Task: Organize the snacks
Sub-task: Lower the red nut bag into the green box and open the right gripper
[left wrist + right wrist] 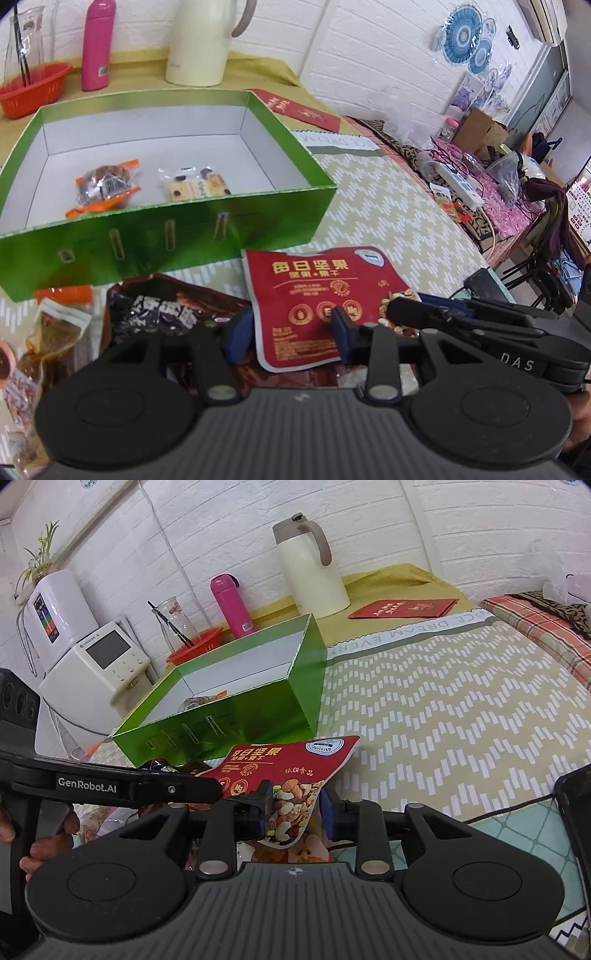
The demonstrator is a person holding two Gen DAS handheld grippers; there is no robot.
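Observation:
A red nut packet (314, 291) hangs just in front of the green box (162, 236), held from both sides. My left gripper (291, 332) is shut on its lower left part, blue pads (341, 332) pressing the bowed packet. My right gripper (295, 805) is shut on the packet's (291, 771) corner with the nut picture; it reaches in from the right in the left wrist view. The green box (258, 716) is open, with an orange-wrapped cake (105, 186) and a clear biscuit packet (195, 184) inside. A dark snack bag (162, 314) lies under the packet.
More snack packs (59, 325) lie at the left near the box's front. Behind the box stand a cream jug (199, 40), a pink bottle (96, 44) and a red basket (33, 88). A red booklet (306, 110) lies at the back right. Patterned cloth (443, 709) stretches right.

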